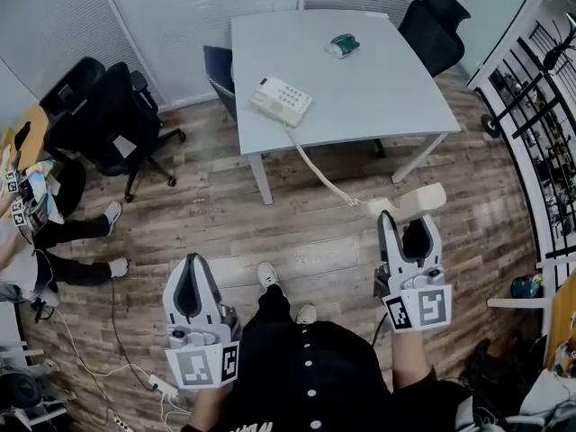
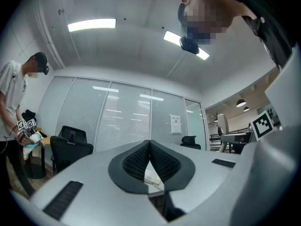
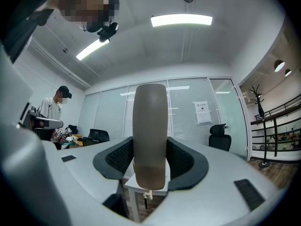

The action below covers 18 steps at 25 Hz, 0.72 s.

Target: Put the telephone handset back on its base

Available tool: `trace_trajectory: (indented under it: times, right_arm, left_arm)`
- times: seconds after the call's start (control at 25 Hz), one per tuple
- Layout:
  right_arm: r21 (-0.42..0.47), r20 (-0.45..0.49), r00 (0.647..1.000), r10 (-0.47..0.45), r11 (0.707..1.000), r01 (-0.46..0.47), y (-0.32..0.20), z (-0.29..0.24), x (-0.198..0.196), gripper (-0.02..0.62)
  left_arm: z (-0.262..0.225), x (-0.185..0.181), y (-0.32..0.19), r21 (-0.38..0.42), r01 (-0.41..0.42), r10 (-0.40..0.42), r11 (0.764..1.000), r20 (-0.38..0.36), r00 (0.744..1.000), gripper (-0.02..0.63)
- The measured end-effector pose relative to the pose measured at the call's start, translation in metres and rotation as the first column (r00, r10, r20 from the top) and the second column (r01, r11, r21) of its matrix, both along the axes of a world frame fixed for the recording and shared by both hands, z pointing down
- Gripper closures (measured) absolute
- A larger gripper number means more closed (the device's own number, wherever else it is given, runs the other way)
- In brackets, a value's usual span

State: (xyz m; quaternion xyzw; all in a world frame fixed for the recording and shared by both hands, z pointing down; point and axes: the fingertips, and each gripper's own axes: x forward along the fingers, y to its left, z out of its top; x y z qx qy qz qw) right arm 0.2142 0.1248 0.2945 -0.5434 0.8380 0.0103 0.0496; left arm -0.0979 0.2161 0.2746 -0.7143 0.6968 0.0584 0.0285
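Note:
The cream telephone base [image 1: 281,101] sits near the front left edge of the white table [image 1: 387,97]. Its coiled cord [image 1: 315,171] hangs down to the beige handset [image 1: 416,201]. My right gripper [image 1: 409,220] is shut on the handset, low over the floor in front of the table. In the right gripper view the handset [image 3: 150,126] stands upright between the dark pads [image 3: 181,161]. My left gripper [image 1: 191,265] hangs at my left side, shut and empty. In the left gripper view, its jaws meet at the tips, and the base [image 2: 153,175] shows in the gap below them.
A small green object [image 1: 343,45] lies at the table's far side. Black office chairs [image 1: 108,115] stand at the left, and another chair [image 1: 432,25] at the table's far right corner. A person [image 1: 36,228] is at the left edge. Cables [image 1: 117,367] trail on the wooden floor.

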Motion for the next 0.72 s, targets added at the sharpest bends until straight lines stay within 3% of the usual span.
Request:
trace_trajectory:
  times: [0.72]
  right_arm:
    - [-0.023,-0.007,1.0,0.028,0.999,-0.029,-0.091,0.004,-0.03,0.362]
  left_arm:
    - [0.0,-0.034,-0.101,-0.012,-0.031,0.031,0.999,-0.002,1.0,0.592]
